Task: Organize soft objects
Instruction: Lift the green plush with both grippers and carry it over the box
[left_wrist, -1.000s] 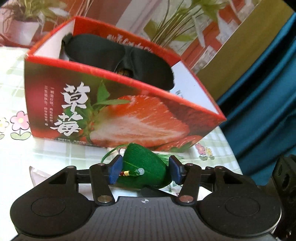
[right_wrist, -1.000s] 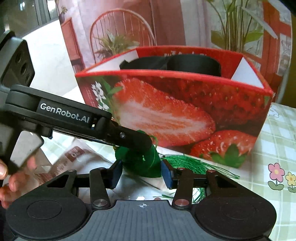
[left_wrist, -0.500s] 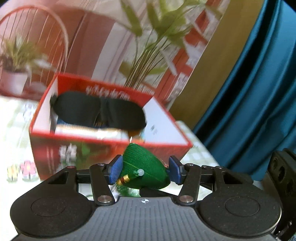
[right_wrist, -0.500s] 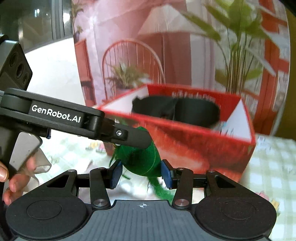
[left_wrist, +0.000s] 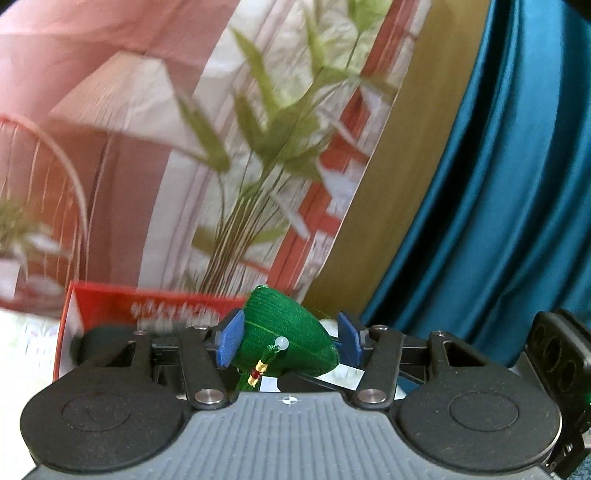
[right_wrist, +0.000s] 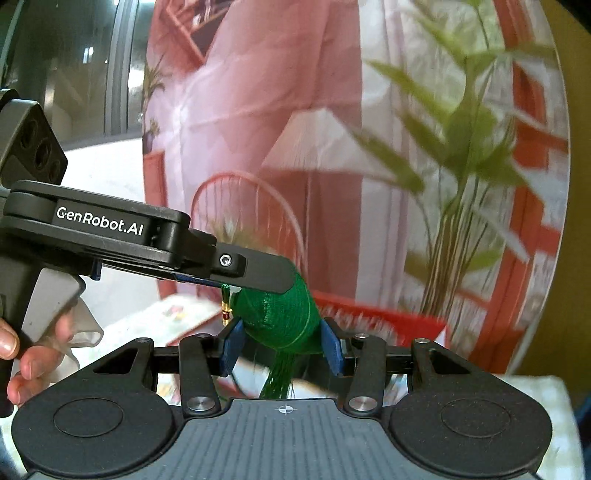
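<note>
One green thread-wound pouch (left_wrist: 284, 336) with one tassel (right_wrist: 279, 376) and one white bead (left_wrist: 282, 342). One red box (left_wrist: 147, 306). Two hand-held grippers: left hand-held gripper (left_wrist: 288, 341), right hand-held gripper (right_wrist: 280, 345). One hand (right_wrist: 26, 358) on a grip. One teal curtain (left_wrist: 498, 203). One printed backdrop (right_wrist: 332, 147).

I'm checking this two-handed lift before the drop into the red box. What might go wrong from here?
1. Both grippers pinch the same green pouch: the left gripper and the right gripper. If the hands drift apart, it may stretch or slip free.
2. Its tassel hangs loose below and might snag on the red box rim.
3. The views are blurred, so aiming over the box may be off.
</note>
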